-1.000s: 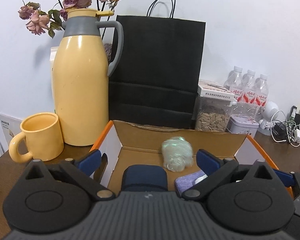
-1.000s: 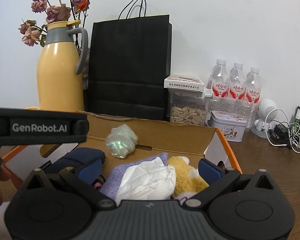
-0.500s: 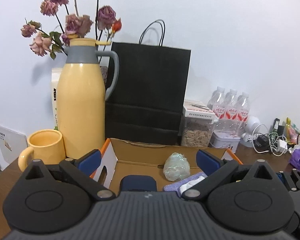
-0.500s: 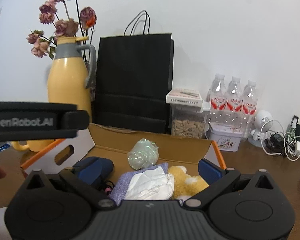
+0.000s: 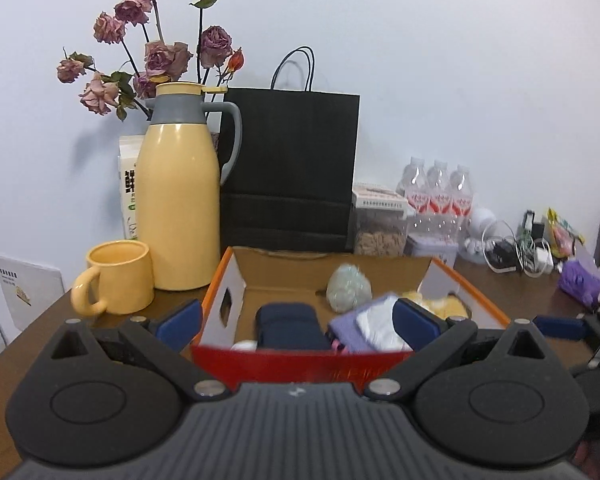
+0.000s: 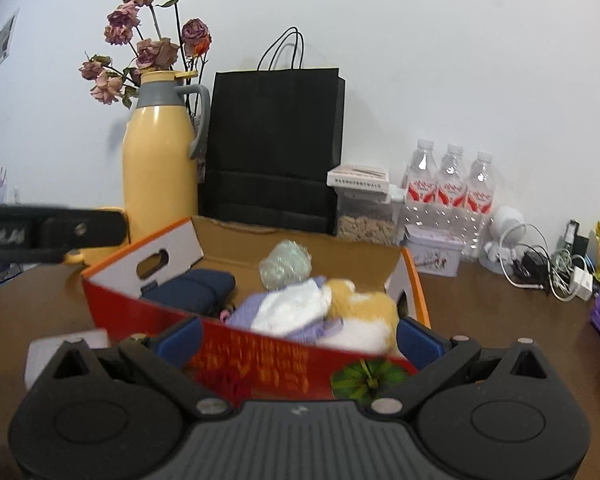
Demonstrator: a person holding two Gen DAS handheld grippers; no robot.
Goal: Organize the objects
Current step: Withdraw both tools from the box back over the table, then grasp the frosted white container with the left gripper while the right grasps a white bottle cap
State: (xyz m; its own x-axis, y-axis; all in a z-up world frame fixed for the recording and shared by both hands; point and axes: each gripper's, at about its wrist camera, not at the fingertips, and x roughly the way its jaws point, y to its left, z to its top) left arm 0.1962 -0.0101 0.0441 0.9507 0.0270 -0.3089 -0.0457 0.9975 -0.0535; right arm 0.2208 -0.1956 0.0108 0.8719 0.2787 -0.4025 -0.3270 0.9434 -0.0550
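gaping empty, left gripper (image 5: 296, 318) and right gripper (image 6: 298, 334) face cardboard box (image 6: 260, 354) holding soft fabrics.

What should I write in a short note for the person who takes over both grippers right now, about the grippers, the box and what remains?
Left gripper: open, empty, in front of the cardboard box.
Right gripper: open, empty, at the box's near wall.
In the box: dark blue pouch on the left, iridescent wrapped ball at the back, purple cloth with a white crumpled piece on it, yellow plush toy on the right.
Done: these five things lie in the box.
Left: a white flat thing lies on the table near the box's left corner; perhaps it goes in next. I cannot tell what it is.
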